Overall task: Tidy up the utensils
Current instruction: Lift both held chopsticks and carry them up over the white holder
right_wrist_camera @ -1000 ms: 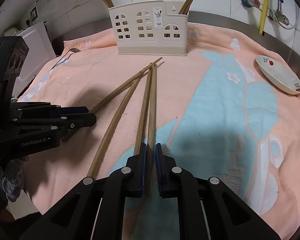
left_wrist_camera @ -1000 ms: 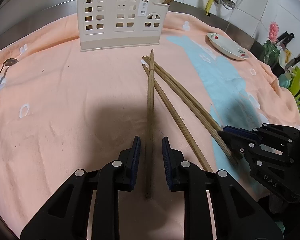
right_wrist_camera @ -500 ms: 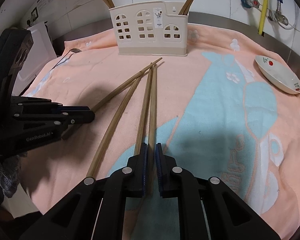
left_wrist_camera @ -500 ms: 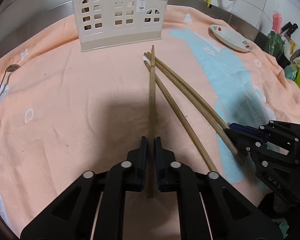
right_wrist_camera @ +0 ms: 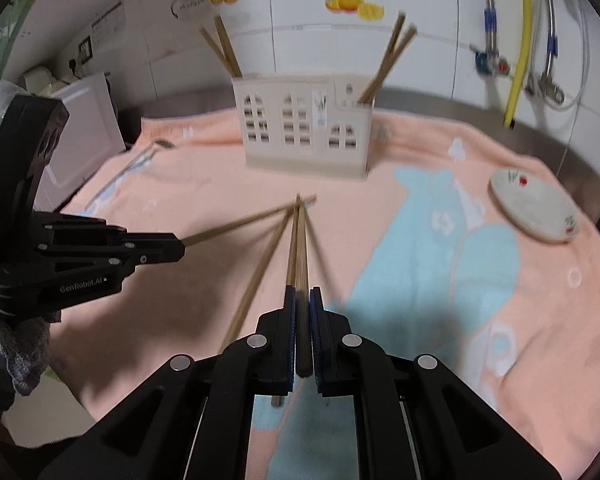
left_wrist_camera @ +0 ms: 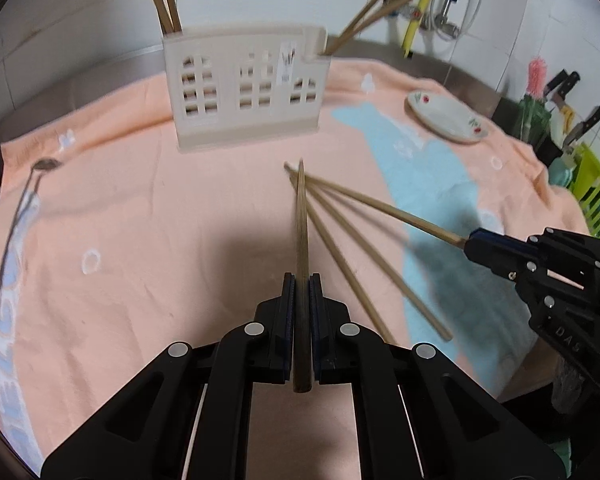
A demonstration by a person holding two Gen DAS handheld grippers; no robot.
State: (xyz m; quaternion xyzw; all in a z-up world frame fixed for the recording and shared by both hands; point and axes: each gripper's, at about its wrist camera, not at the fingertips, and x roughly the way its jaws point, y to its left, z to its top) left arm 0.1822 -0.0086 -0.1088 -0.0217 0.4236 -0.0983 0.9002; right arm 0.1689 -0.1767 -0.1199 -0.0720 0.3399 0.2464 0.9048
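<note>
Spoon (left_wrist_camera: 40, 168): far left on the towel (left_wrist_camera: 140, 240), well apart from both grippers; untouched, probably a later item.
Holder (left_wrist_camera: 246, 90): upright at the towel's far edge, straight ahead of both grippers; chopsticks already stand in its left and right end compartments, so it reads as the destination.
Left gripper (left_wrist_camera: 302, 280): clenched on one chopstick (left_wrist_camera: 301, 220), gripped near its thick end, the thin tip pointing toward the holder; held lengthwise, likely so it can be tipped in tip-first.
Loose chopsticks (left_wrist_camera: 348, 264): two lie on the towel just right of the left gripper, fanning from a shared point near the held tips; still to be collected.
Right gripper (right_wrist_camera: 303, 292): clamped on a second chopstick (right_wrist_camera: 300, 248), again near the thick end, tip aimed at the holder; in the left view this stick slants clear of the towel.
Dish (right_wrist_camera: 534, 212): far right on the towel, apart from everything; no part in this step.
Step, as judged: one stick per gripper, both lifted, carry to the holder next.
</note>
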